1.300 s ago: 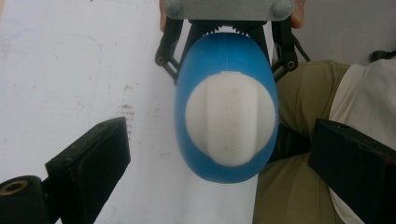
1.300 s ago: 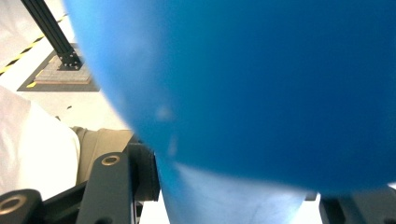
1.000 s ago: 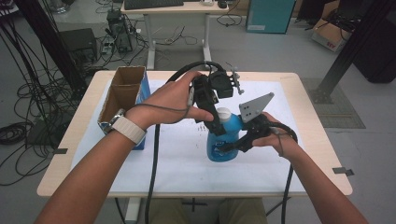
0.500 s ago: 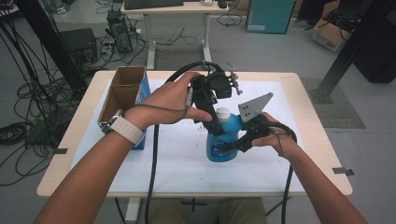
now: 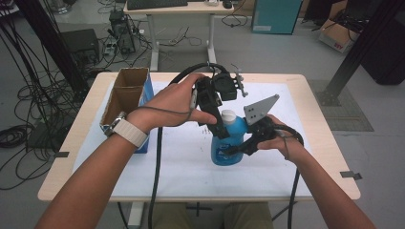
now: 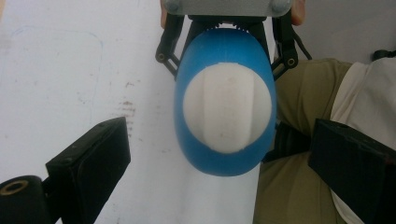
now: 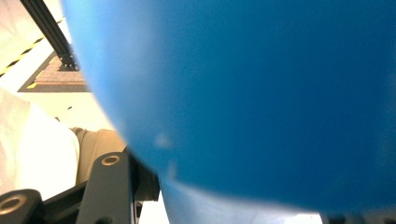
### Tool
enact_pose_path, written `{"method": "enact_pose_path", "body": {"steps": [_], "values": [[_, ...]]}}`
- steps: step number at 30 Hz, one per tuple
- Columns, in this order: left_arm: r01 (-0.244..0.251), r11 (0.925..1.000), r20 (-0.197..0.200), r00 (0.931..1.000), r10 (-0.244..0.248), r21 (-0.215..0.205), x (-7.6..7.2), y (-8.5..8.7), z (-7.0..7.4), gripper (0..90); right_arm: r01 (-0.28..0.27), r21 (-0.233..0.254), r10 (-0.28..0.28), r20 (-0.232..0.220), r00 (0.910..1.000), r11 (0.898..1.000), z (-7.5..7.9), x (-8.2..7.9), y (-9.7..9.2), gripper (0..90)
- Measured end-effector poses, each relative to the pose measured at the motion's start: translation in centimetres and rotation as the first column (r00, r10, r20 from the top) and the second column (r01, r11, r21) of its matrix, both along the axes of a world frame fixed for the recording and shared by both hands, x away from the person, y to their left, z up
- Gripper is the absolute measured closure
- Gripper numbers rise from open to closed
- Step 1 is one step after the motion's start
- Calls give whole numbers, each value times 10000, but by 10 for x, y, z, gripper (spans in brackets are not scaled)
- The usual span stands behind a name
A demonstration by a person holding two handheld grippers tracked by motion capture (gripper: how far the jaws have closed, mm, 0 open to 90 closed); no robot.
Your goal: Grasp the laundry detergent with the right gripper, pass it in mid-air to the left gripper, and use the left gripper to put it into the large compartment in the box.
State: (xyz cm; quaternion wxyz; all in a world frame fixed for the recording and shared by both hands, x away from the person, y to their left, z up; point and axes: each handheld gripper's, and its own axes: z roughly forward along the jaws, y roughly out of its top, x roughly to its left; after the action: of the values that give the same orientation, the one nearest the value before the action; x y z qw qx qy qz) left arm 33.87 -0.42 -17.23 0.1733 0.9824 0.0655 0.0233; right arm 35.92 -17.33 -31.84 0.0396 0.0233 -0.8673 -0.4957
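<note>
A blue bottle [image 5: 229, 145] with a white cap [image 5: 228, 115] stands upright on the white sheet in the middle of the table. My right gripper [image 5: 235, 149] comes in from the right and is shut on the bottle's body, whose blue wall [image 7: 257, 93] sits close against the camera in the right gripper view. My left gripper [image 5: 220, 128] hangs over the bottle and points down at it. In the left gripper view the cap [image 6: 227, 112] lies between my left gripper's [image 6: 219, 140] two black jaws, which stand wide apart and clear of it.
An open cardboard box [image 5: 125, 93] stands at the table's left side beside a blue object. A white sheet [image 5: 181, 162] covers most of the wooden table [image 5: 315, 157]. Cables trail from both grippers over the near edge. Desks and cables stand on the floor behind.
</note>
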Motion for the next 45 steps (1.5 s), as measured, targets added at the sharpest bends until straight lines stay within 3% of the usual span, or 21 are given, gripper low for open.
{"method": "enact_pose_path", "body": {"steps": [45], "values": [[6,10000,82,10000,-7,79,-2,0,-1,64,60,-15,-60,-107,9999,10000,0,0,-2,423]]}}
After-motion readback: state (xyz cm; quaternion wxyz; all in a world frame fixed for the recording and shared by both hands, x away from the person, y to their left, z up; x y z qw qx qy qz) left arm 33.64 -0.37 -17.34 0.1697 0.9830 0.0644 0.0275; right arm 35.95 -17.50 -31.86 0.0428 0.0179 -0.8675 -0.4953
